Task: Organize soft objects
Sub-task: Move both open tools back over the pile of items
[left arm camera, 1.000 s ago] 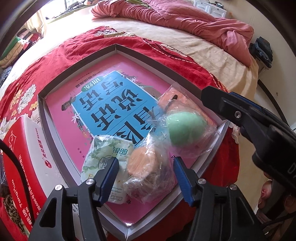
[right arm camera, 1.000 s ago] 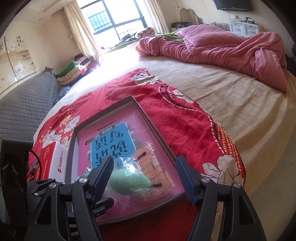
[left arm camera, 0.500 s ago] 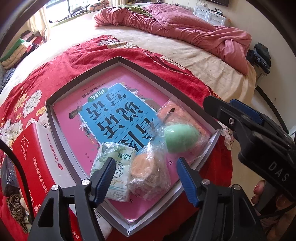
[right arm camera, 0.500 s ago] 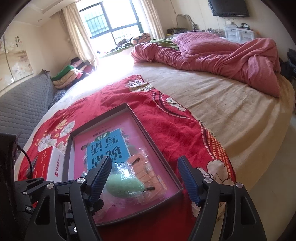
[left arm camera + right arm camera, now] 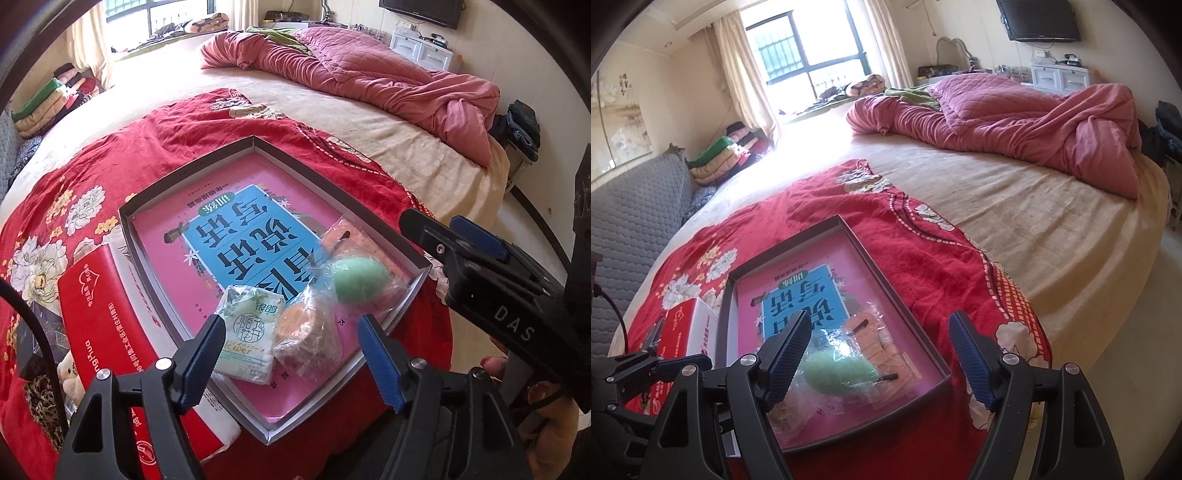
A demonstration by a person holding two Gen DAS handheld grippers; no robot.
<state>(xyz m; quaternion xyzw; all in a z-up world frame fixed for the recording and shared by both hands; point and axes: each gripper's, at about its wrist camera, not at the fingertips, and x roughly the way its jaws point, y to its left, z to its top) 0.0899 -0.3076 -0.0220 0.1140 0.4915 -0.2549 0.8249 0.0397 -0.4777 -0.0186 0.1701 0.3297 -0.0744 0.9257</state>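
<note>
A shallow grey box [image 5: 192, 173] with a pink and blue book in it lies on a red floral cloth on the bed. At its near end lie a green tissue pack [image 5: 249, 334], a bagged orange sponge [image 5: 306, 328], a bagged green egg-shaped sponge [image 5: 360, 280] and a flat orange item [image 5: 354, 238]. My left gripper [image 5: 291, 360] is open and empty, above the tissue pack and orange sponge. My right gripper [image 5: 877, 356] is open and empty, above the green sponge [image 5: 836, 376]. The right gripper also shows at the right of the left wrist view [image 5: 480, 269].
A red and white carton [image 5: 107, 325] lies left of the box. A small plush toy [image 5: 70, 373] sits by the carton. A crumpled pink quilt [image 5: 1015, 122] lies at the far side of the bed. A grey sofa [image 5: 631, 218] stands left. Folded clothes [image 5: 727, 151] are stacked by the window.
Both grippers have drawn back and up from the box, so the items look smaller and more of the bed shows. Both stay open and empty. The items have not moved.
</note>
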